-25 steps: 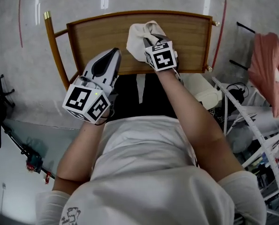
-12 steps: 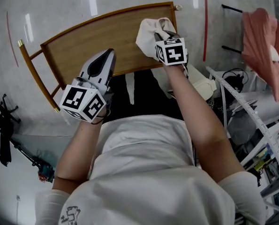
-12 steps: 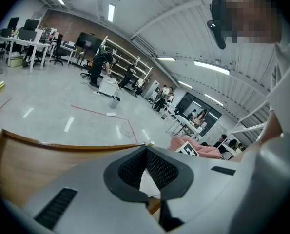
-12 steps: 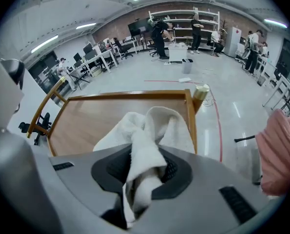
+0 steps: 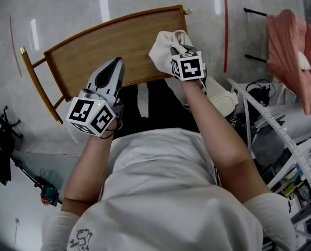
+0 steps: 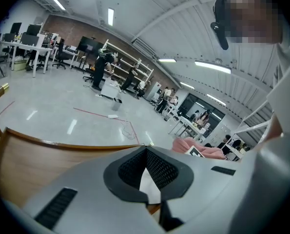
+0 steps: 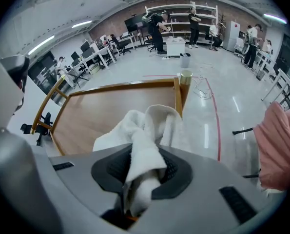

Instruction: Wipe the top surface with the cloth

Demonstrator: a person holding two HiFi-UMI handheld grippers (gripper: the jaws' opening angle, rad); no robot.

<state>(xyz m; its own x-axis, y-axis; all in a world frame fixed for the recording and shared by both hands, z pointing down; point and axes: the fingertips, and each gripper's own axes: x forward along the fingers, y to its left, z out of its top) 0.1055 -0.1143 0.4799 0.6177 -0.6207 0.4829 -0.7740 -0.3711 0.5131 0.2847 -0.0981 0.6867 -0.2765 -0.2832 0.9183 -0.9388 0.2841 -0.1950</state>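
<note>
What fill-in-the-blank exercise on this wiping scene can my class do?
1. The right gripper has its jaws shut on the crumpled white ____.
2. It is at the ____ end of the brown wooden tabletop.
3. The left gripper has its jaws shut on ____.
Missing words: cloth; right; nothing.

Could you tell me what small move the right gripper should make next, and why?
Probably sweep the right gripper leftward along the wooden top. Its jaws are clamped on the cloth, which is at the top's right end, while the surface to its left lies bare.
</note>
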